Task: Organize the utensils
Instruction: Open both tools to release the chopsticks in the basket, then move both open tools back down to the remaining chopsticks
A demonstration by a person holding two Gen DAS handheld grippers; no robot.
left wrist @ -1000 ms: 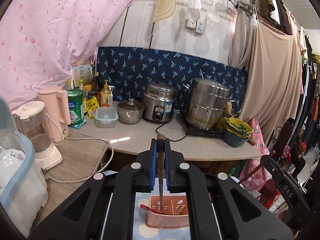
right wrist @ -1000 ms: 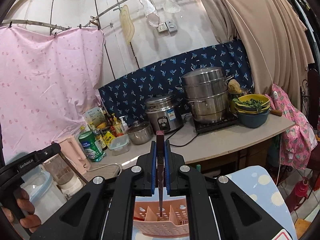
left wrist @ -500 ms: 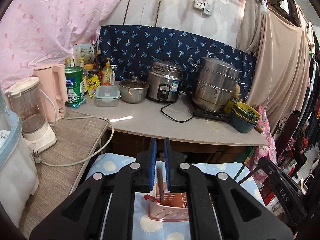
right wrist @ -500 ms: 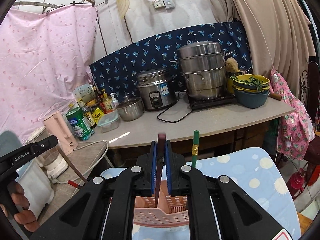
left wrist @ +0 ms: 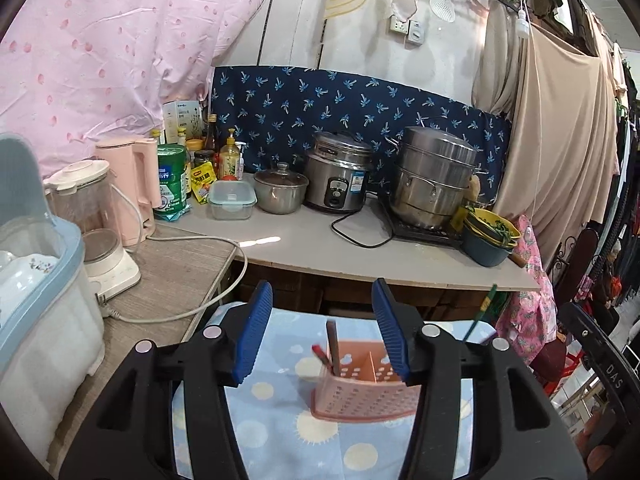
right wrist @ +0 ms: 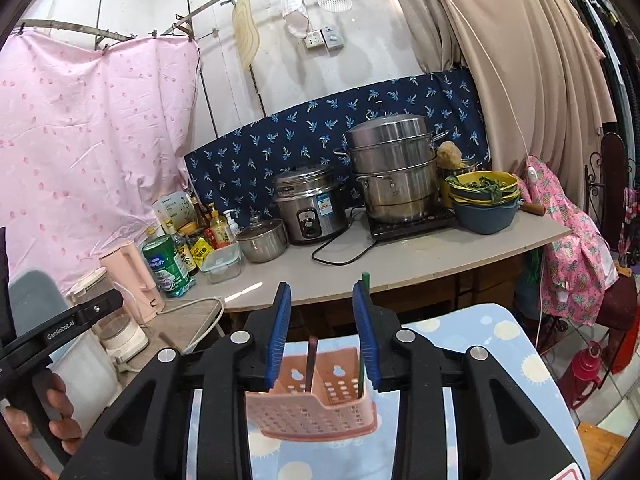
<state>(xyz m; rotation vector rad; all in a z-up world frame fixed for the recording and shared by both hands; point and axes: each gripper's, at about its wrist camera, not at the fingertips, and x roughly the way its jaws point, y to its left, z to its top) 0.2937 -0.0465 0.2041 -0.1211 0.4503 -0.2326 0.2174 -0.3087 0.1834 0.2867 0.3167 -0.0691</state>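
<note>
A pink perforated utensil caddy (left wrist: 362, 390) (right wrist: 316, 400) stands on a blue sun-print cloth (left wrist: 276, 436). In the left wrist view a dark brown utensil (left wrist: 333, 346) and a red-tipped one (left wrist: 320, 354) stand in its left compartment. In the right wrist view a brown utensil (right wrist: 310, 362) and a green chopstick (right wrist: 363, 336) stand in it. My left gripper (left wrist: 322, 330) is open and empty above the caddy. My right gripper (right wrist: 322, 334) is open and empty just above the caddy.
Behind the cloth is a counter (left wrist: 320, 248) with a rice cooker (left wrist: 338, 184), steamer pot (left wrist: 434, 184), bowls (left wrist: 488, 236), bottles and a cord. A blender (left wrist: 96, 224), pink kettle (left wrist: 134, 184) and dish bin (left wrist: 36, 304) stand at left.
Both grippers held a brown utensil upright over the caddy a second ago. Both have opened, and the utensils now stand in the caddy.
</note>
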